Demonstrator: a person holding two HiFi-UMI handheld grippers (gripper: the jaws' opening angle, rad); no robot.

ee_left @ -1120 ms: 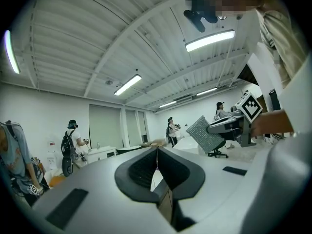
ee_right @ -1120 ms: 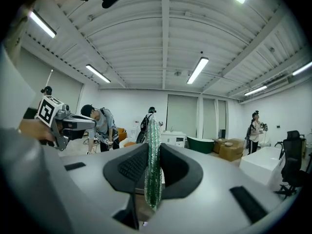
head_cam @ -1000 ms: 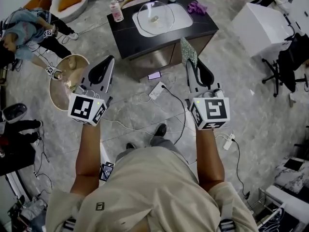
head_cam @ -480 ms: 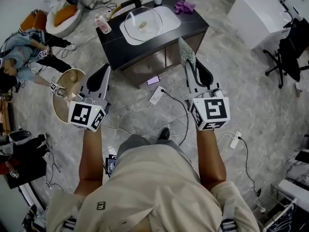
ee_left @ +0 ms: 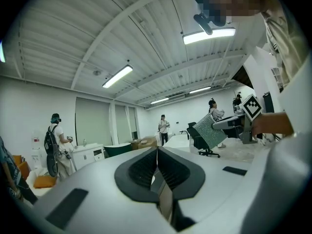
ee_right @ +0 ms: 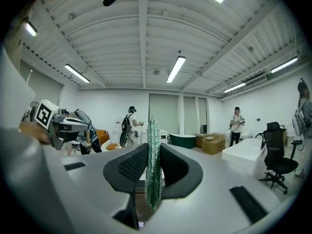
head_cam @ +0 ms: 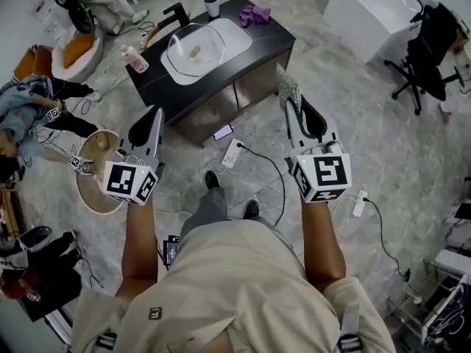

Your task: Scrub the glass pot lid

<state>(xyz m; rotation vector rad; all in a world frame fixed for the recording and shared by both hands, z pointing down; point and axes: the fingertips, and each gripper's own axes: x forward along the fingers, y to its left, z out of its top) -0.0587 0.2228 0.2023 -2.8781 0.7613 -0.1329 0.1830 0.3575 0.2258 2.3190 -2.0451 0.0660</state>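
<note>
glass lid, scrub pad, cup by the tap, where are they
glass pot lid (head_cam: pixel 184 46), head view, on its clear dome
scrub pad (ee_right: pixel 153 155), right gripper view, on its edge between the jaws
cup (head_cam: pixel 212 8), head view, on its side

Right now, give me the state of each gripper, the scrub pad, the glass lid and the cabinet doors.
left gripper: shut, nothing between the jaws.
right gripper: shut on the scrub pad.
scrub pad: clamped edge-on, sticking out past the jaw tips.
glass lid: lying in the sink, untouched.
cabinet doors: closed.
</note>
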